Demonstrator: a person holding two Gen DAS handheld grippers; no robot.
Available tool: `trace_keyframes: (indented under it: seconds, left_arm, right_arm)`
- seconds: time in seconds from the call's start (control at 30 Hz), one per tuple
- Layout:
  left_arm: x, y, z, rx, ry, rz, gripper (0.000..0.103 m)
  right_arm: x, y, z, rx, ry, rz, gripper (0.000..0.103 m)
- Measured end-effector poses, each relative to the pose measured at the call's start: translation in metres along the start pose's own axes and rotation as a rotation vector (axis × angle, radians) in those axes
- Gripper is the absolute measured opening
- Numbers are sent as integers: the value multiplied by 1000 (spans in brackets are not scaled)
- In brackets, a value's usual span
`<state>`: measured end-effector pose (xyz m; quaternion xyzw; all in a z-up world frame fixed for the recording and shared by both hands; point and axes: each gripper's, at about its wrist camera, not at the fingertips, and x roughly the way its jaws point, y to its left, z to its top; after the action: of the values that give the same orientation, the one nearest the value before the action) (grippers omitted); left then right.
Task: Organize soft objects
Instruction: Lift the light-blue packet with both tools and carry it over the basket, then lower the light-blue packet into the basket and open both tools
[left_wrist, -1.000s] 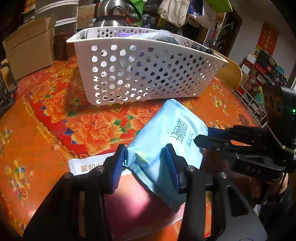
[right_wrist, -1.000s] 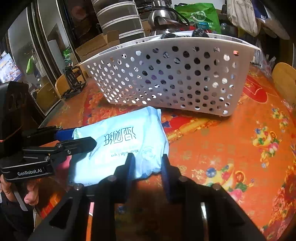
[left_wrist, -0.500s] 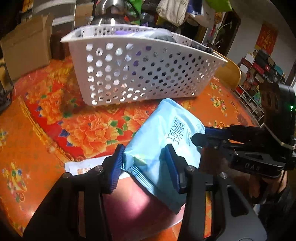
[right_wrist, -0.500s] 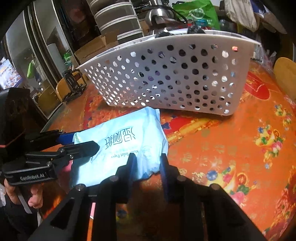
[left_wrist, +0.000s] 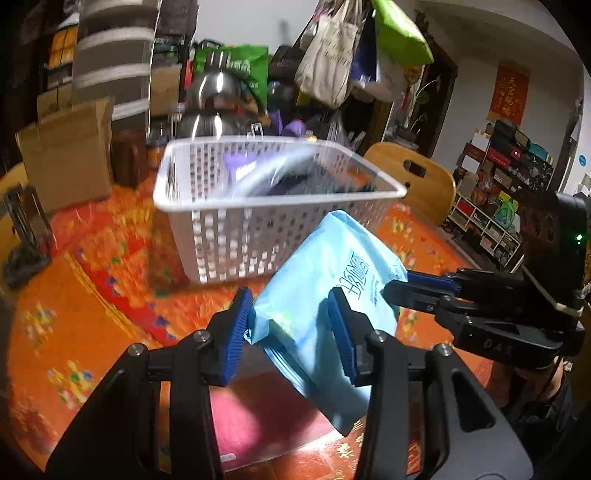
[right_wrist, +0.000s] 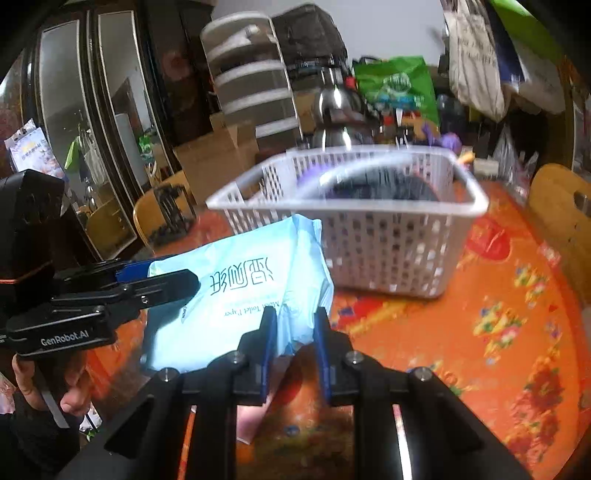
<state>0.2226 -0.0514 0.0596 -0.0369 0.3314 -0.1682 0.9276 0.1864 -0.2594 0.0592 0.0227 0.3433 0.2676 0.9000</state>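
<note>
Atop orange floral tablecloth (left_wrist: 92, 302), white basket (left_wrist: 258, 236).

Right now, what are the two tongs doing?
Left tongs: shut on the blue wipes pack.
Right tongs: shut on the same pack's other end.

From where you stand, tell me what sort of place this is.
Most likely a lived-in home dining or living room, rather cluttered. A table with an orange floral tablecloth holds a white laundry-style basket, tote bags hang behind it, and a wooden chair stands at the table.
</note>
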Motion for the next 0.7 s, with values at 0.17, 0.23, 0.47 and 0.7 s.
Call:
trace_keyframes:
  seconds: [0.17, 0.23, 0.47, 0.7]
  left_arm:
    - [-23, -7, 41, 24, -48, 0, 40]
    - [-24, -8, 61, 27, -57, 0, 40]
    - [14, 6, 155, 22, -41, 18, 40]
    - [65, 17, 185, 31, -5, 78, 42]
  right_arm:
    - [-25, 7, 34, -12, -68, -22, 18]
    - [-28, 4, 52, -3, -82, -33, 18]
    - [-8, -25, 117, 121, -124, -67, 18]
    - [31, -42, 127, 145, -106, -120, 18]
